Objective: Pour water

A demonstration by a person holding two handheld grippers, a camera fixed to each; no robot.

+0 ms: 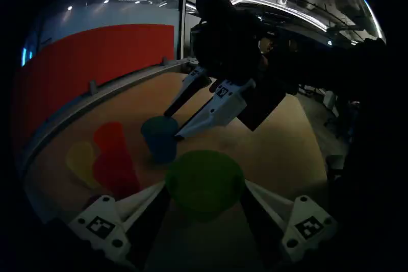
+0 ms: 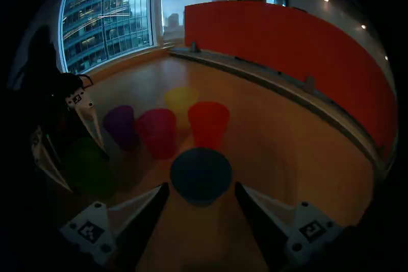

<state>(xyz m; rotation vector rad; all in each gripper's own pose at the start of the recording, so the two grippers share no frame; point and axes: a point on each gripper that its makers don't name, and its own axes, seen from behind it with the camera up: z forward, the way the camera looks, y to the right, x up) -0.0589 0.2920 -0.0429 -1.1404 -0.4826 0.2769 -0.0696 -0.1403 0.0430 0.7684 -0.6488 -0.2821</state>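
My left gripper [image 1: 205,185] is shut on a green cup [image 1: 204,170], with a finger pressed against each side of it. My right gripper [image 2: 200,185] is closed on a blue cup [image 2: 200,172] in the same way. In the left gripper view, the right gripper [image 1: 171,126] comes down from a dark-sleeved person, with the blue cup [image 1: 159,139] standing upright on the wooden table [image 1: 275,144]. In the right gripper view, the left gripper [image 2: 86,170] holds the green cup [image 2: 89,167] at the far left. I cannot tell whether either cup contains water.
Beyond the blue cup stand a purple cup [image 2: 121,126], a crimson cup [image 2: 157,131], a red cup [image 2: 208,124] and a yellow cup [image 2: 179,99]. A red partition [image 2: 306,52] on a rail runs along the table's far edge. Bare tabletop [image 2: 285,149] lies to the right.
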